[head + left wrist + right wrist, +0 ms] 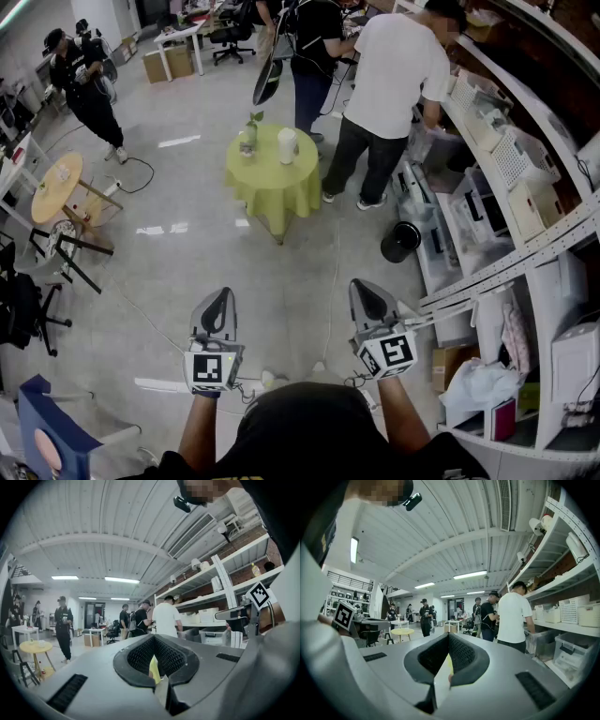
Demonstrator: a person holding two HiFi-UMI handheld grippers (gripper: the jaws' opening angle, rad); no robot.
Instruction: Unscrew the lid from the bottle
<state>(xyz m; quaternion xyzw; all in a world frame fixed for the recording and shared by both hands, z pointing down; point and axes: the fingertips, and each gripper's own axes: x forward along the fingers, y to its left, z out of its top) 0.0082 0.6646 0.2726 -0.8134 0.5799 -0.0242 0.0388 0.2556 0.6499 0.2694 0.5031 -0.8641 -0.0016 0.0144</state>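
Tongs, two counted: left tongs [217,307] and right tongs [371,300] are both closed with nothing between them, low and near over the glossy pale floor [187,253]. One white bottle [287,145] stands far off on the green-draped round counter [272,192], beside one plant vase [248,139]; its lid is too small to make out. Three people [394,75] stand beyond. Shelving [525,244] lines the right.

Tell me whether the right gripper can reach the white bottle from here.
Probably not: the right gripper, shut, is held far back, while the white bottle stands on the green table across the floor.
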